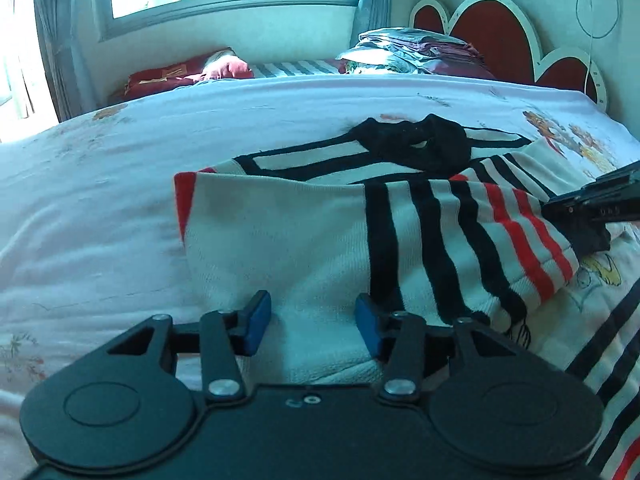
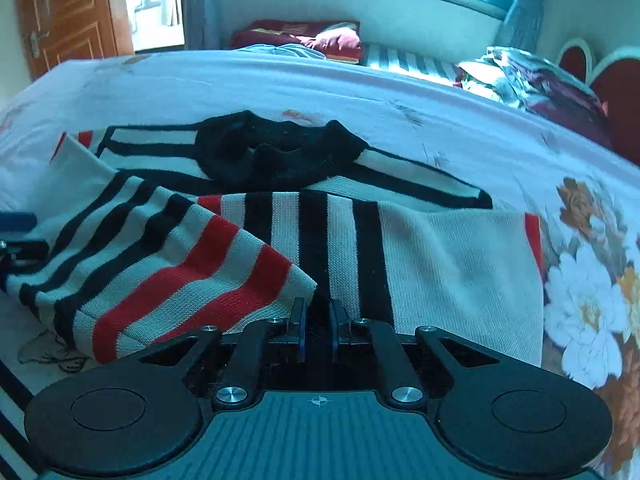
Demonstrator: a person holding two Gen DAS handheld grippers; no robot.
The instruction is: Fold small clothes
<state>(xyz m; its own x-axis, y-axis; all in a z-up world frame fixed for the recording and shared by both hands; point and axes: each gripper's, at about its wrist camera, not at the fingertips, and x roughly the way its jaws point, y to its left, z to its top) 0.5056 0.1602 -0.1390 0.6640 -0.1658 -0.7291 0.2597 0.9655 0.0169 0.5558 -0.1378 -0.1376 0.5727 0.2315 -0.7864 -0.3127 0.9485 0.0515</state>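
A small white knit sweater with black and red stripes and a black collar lies on the bed. My left gripper is open, its blue pads on either side of the sweater's plain white fold. My right gripper is shut on the striped sleeve cuff, which is folded across the sweater's body. The right gripper also shows at the right edge of the left wrist view. The collar appears in the right wrist view too.
The bed has a pale floral sheet. A stack of folded clothes sits by the red headboard. A red pillow lies under the window. A wooden door stands at the far left.
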